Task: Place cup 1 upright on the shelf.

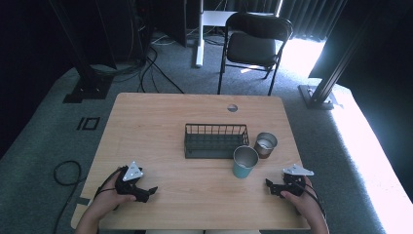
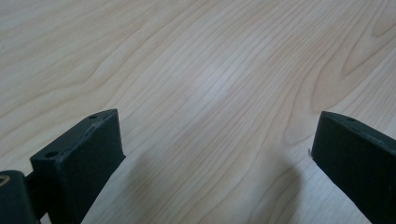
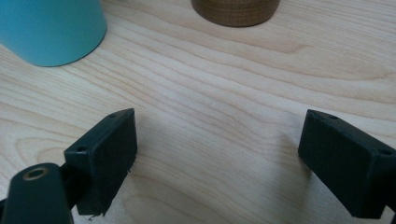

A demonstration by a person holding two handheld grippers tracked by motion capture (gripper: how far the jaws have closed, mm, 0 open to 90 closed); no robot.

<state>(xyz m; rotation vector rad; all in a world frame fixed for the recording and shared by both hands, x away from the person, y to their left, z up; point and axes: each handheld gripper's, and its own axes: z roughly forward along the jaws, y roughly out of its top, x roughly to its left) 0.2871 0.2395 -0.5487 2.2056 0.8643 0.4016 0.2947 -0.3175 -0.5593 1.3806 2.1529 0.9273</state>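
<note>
A black wire basket [image 1: 215, 141] stands at the middle of the wooden table [image 1: 160, 122]. Just right of it are two upright cups: a teal one [image 1: 244, 162] in front and a brown one [image 1: 265, 145] behind. My left gripper [image 1: 147, 192] rests low at the table's front left, open, with bare wood between its jaws [image 2: 217, 126]. My right gripper [image 1: 271, 187] sits at the front right, open with nothing in it [image 3: 219, 119]. In the right gripper view, the teal cup [image 3: 51, 28] and the brown cup [image 3: 236, 11] stand a short way ahead of the jaws.
A round cable hole [image 1: 233, 107] sits near the table's far edge. Beyond the table stand a black folding chair [image 1: 253, 46] and a white desk leg [image 1: 199, 34]. Cables [image 1: 65, 173] lie on the grey carpet to the left.
</note>
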